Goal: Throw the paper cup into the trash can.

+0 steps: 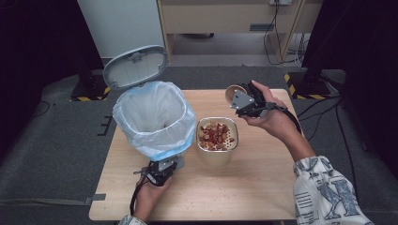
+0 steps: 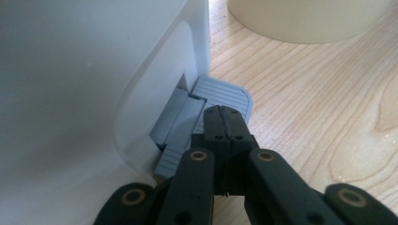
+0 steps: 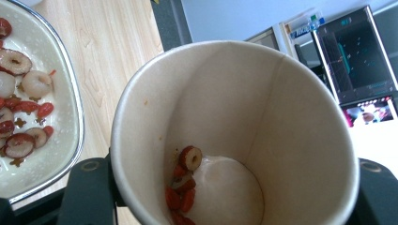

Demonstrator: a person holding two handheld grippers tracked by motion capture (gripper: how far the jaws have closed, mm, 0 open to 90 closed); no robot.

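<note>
Pedal [image 2: 220,96] of the white bin [image 1: 155,119] lies directly under the left tongs [image 1: 162,168] at the near-left part of the counter [image 1: 253,187]. In the left gripper view those tongs are closed with nothing between them, their joined tips resting on the pedal's ribbed grey surface. The pedal is a small grey plate with rounded corners that juts from a notch at the foot of the bin, just above the pale wood.

The bin stands toward the left edge of the counter, lined with a clear bluish bag [image 1: 141,136], and its grey lid [image 1: 136,66] is tipped up at the far side. Just right of the bin, near the middle of the counter, sits a cream-coloured bowl [image 1: 217,154] with a metal rim, holding sliced red dates and pale round fruit in a little liquid.

Farther off, above the far right part of the counter, the right tongs [image 1: 244,101] grip a paper cup [image 3: 234,131] by its sides, one black jaw on each side of its wall in the right gripper view. The cup is held tilted, its mouth turned toward the bin side, well apart from the bin and above the far edge of the bowl. It is tan outside and off-white inside, with a few red date slices [image 3: 185,180] clinging near the bottom.
</note>
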